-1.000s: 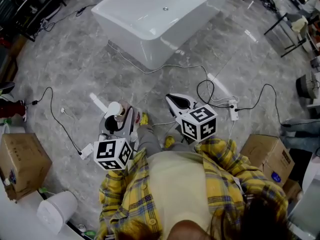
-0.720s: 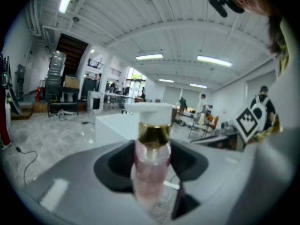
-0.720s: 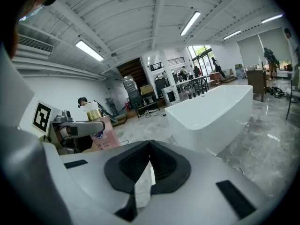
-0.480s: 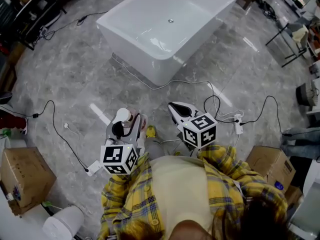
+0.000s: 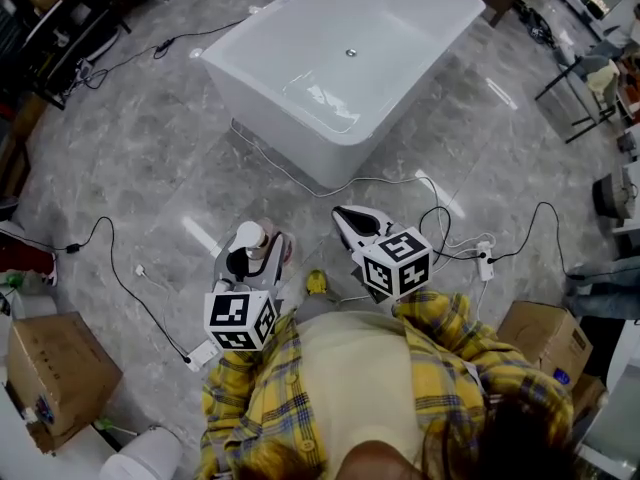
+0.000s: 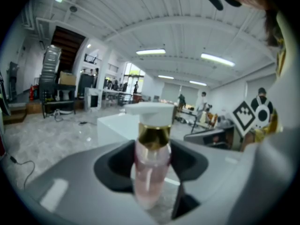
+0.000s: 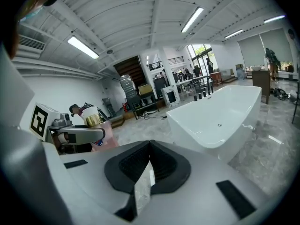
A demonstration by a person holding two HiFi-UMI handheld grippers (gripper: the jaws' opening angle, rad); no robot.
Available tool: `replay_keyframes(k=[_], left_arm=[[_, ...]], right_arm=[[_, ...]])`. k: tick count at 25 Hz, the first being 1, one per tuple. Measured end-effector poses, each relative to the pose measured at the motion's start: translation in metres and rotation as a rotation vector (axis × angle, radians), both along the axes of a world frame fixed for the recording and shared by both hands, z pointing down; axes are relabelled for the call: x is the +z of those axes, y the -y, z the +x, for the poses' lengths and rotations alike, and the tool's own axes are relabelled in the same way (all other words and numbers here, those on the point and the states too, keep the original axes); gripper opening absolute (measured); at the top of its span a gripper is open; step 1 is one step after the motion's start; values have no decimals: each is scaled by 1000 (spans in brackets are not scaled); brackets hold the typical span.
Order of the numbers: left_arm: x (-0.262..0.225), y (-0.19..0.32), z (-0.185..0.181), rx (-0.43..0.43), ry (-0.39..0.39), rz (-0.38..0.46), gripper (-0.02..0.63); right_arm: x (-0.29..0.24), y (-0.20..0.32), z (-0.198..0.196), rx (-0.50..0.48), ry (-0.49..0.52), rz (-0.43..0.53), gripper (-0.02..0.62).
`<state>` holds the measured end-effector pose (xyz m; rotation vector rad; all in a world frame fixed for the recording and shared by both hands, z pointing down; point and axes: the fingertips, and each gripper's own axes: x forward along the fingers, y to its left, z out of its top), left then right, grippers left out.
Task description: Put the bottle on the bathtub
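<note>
Left gripper view shows the pink bottle (image 6: 152,172) pinched upright by the left claw (image 6: 151,159), while the right claw (image 7: 150,146) is pressed together on nothing. The bottle should be kept upright and firmly gripped until the white bathtub (image 5: 295,130), not yet reached, is approached, and a flat part of its rim should be chosen.

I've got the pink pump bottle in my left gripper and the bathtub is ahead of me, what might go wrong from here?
1. Cables lie across the floor between you and the bathtub; a foot could catch one.
2. The left gripper holds the bottle by its smooth body alone, so it may slip or tilt.
3. The tub's rim looks glossy and narrow; the bottle might slide off once it is set down.
</note>
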<state>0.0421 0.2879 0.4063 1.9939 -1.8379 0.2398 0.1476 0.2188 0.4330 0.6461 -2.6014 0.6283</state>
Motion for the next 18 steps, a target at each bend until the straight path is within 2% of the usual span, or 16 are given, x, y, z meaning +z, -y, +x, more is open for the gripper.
replay_keyframes(k=[6,11,18], left_arm=[[2,24,-31,4,8,-6,221],[7,46,-46,5,-15,-11,221],[8,98,-67,-19,-7,5,221]], right_arm=[[0,23,-27,13,-6,2,14],[2,42,-41,12,-22,0,14],[4,95,-67,-17,-15,4,14]])
